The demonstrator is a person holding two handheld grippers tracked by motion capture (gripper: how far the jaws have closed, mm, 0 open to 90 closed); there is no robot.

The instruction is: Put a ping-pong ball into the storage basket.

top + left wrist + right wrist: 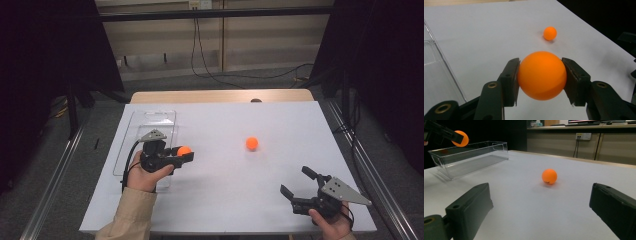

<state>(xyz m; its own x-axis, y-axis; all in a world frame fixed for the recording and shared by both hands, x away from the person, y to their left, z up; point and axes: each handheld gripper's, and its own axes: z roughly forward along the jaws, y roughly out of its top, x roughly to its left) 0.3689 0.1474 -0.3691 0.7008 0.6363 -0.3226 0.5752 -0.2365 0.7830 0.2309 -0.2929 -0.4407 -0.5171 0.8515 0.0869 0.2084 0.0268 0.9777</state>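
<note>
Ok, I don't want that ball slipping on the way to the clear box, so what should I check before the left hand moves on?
1. Held ball pinched on both sides by the left gripper fingers: ok.
2. Held ball lifted off the table: ok, the right gripper view shows it in the air.
3. Clear box empty and open on top: ok.
4. Held ball already above the box: not ok, it sits just beside its right edge.
5. Second ball resting alone mid-table: ok.
6. Right gripper open, away from the box: ok.
</note>
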